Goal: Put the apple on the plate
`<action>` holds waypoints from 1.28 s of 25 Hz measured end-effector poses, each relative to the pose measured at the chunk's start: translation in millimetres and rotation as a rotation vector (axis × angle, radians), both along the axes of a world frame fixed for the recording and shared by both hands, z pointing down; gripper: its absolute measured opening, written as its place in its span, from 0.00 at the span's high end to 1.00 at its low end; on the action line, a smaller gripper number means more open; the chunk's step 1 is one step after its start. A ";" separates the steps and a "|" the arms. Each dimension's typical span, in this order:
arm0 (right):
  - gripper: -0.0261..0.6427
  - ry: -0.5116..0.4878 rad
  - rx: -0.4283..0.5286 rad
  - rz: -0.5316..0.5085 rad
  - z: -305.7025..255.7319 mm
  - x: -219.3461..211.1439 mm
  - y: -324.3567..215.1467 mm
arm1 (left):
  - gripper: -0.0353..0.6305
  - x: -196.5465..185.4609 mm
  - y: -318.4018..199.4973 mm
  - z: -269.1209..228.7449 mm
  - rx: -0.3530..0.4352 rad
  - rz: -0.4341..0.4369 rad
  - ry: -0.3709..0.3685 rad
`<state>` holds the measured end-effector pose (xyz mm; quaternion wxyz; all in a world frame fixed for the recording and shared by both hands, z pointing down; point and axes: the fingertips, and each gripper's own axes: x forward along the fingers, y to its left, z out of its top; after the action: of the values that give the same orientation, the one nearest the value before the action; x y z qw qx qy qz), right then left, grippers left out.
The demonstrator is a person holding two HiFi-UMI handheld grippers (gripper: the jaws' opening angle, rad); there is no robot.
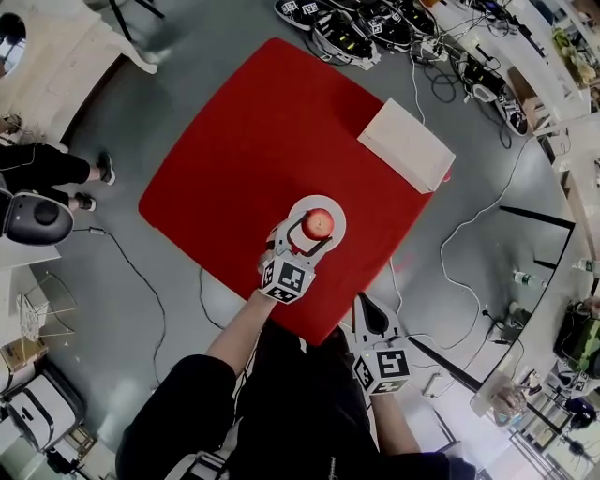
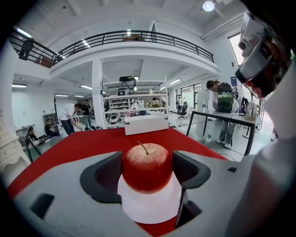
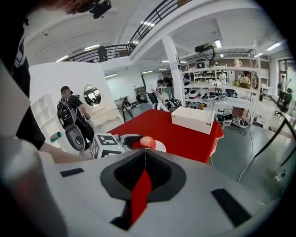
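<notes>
A red apple point(image 1: 321, 223) rests on a small white plate point(image 1: 328, 206) near the front edge of the red table point(image 1: 253, 141). My left gripper point(image 1: 307, 236) reaches in from the near side, its jaws closed against both sides of the apple point(image 2: 147, 166), with the plate point(image 2: 150, 206) directly beneath. In the left gripper view both dark pads point(image 2: 111, 173) touch the fruit. My right gripper point(image 1: 366, 307) hangs off the table's near right edge, shut with nothing in it. From there the apple point(image 3: 147, 141) shows just past the left gripper's marker cube.
A white box point(image 1: 408, 145) lies at the table's far right corner. Cables point(image 1: 487, 202) trail over the grey floor on the right. Spare grippers point(image 1: 356, 23) sit on the floor beyond the table. A person's legs point(image 1: 56, 169) show at left.
</notes>
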<state>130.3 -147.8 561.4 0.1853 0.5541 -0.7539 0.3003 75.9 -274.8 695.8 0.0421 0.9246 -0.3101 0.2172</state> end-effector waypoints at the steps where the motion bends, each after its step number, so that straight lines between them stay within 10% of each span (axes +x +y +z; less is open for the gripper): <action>1: 0.94 0.001 -0.003 0.005 1.0 2.1 1.1 | 0.45 1.3 -1.1 4.6 -0.003 0.000 -0.003; 18: 0.94 -0.020 -0.016 -0.010 5.4 -4.1 2.2 | 0.40 6.6 4.4 21.1 -0.026 0.029 -0.016; 32: 0.94 -0.047 0.049 -0.058 -15.3 -4.6 -9.4 | 0.51 -19.4 22.2 -56.3 0.029 -0.047 0.078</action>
<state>125.8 -157.2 546.0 0.1624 0.5293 -0.7809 0.2892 56.6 -252.6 639.4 0.0456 0.9254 -0.3329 0.1753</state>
